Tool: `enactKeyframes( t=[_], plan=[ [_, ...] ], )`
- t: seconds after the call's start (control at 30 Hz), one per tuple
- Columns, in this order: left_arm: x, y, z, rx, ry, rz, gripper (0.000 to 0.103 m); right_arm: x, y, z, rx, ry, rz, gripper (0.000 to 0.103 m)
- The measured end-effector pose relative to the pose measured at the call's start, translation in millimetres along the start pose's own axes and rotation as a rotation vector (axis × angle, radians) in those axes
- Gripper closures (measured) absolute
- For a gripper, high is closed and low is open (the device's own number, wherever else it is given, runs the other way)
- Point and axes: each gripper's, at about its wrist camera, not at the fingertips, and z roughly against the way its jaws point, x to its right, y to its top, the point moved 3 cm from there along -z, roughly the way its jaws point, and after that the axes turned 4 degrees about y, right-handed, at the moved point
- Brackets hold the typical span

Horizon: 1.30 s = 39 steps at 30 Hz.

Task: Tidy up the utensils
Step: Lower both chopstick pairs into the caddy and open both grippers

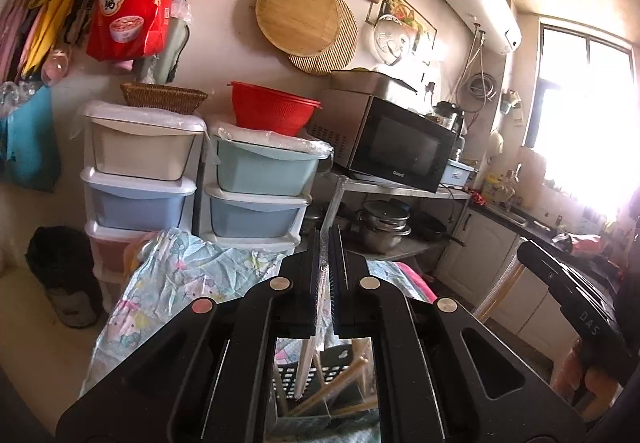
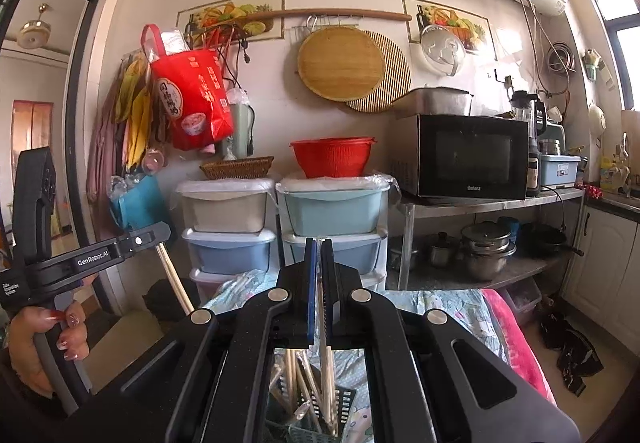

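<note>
Looking along the left tongs (image 1: 325, 263), we see their two dark padded fingers (image 1: 313, 275) drawn nearly together, with a pale flat utensil (image 1: 306, 367) running down below them toward a dark slotted basket (image 1: 289, 375); whether the pads actually pinch it we cannot tell from this view. Wooden chopsticks (image 1: 340, 387) lean in that basket, which sits on a surface covered with a cartoon-print cloth (image 1: 180, 275). Beyond stand stacked plastic drawers (image 1: 140, 179), a red colander (image 1: 272, 111) on top of them, and a black microwave (image 1: 396, 147) on a metal rack. At the right edge the other black tool appears, held in a hand (image 1: 576, 367). Through the right wrist camera, we find the right tongs (image 2: 320, 271) closed on a single wooden chopstick (image 2: 325, 355) that runs between the pads and down into the utensil basket (image 2: 312, 419), where more chopsticks (image 2: 294, 375) stand bunched directly under the tool. At the left, the left hand (image 2: 44, 347) grips the handle of its tool, and a pale stick (image 2: 174, 279) hangs from its tip.
</note>
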Motion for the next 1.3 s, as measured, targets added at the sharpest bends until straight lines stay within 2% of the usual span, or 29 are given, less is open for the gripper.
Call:
enactKeyframes(
  t=[0.43, 0.97, 1.0, 1.03, 1.07, 1.1, 1.13, 1.27, 1.3],
  plan=[
    [-9, -45, -36, -0.078, 0.017, -0.015, 0.101, 11, -43, -44, -0.106, -0.010, -0.024, 0.100],
    [-7, -88, -57, -0.176, 0.008, -0.034, 0.100, 14, -77, -54, -0.189, 0.000, -0.059, 0.099],
    [-7, -90, -57, -0.183, 0.007, -0.034, 0.100, 15, -77, -55, -0.194, 0.002, -0.065, 0.099],
    [-8, -92, -57, -0.188, 0.008, -0.035, 0.094, 16, -79, -55, -0.199, 0.002, -0.071, 0.097],
    [-8, -94, -56, -0.193, 0.009, -0.037, 0.090, 17, -80, -54, -0.202, -0.001, -0.079, 0.090],
    [-8, -95, -55, -0.196, 0.010, -0.036, 0.081, 18, -80, -53, -0.202, -0.003, -0.082, 0.086],
    [-9, -97, -54, -0.198, 0.011, -0.036, 0.075, 19, -81, -51, -0.204, -0.003, -0.085, 0.081],
    [-12, -101, -48, -0.206, 0.022, -0.036, 0.073, 20, -83, -46, -0.202, -0.004, -0.091, 0.080],
    [-13, -102, -47, -0.207, 0.022, -0.031, 0.070, 21, -83, -44, -0.203, -0.004, -0.094, 0.080]
  ],
)
